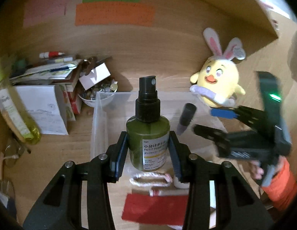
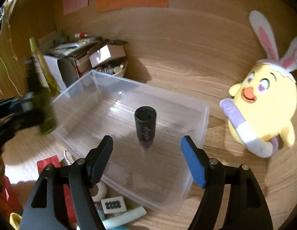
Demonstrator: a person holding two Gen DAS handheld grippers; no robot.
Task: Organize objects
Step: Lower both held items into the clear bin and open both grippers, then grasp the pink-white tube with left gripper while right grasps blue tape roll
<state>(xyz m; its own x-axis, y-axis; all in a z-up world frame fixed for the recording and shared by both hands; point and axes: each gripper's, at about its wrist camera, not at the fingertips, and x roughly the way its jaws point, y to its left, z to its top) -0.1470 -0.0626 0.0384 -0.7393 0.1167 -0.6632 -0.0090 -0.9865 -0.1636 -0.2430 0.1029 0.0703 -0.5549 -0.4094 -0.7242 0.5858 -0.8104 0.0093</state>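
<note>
Left wrist view, fingers point(image 1: 148, 151) pinching one green spray bottle point(image 1: 148, 143), right fingers point(image 2: 146, 149) spread, one clear bin point(image 2: 204, 115)

Glossy green plastic spray bottle point(image 1: 148, 134) with matt black cap, clear smooth plastic bin point(image 2: 203, 122), wood-grain desk point(image 2: 186, 61), fuzzy cloth chick toy point(image 2: 263, 103), matt paper notes point(image 1: 115, 14), ribbed blue pads point(image 2: 192, 164)

Tube point(image 2: 145, 127) in bin point(image 2: 203, 122), plush toy point(image 2: 263, 105) right of bin

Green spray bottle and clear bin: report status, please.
Left gripper shut on green spray bottle. Right gripper open, small dark tube below it, over clear bin. Nothing blocking.
</note>
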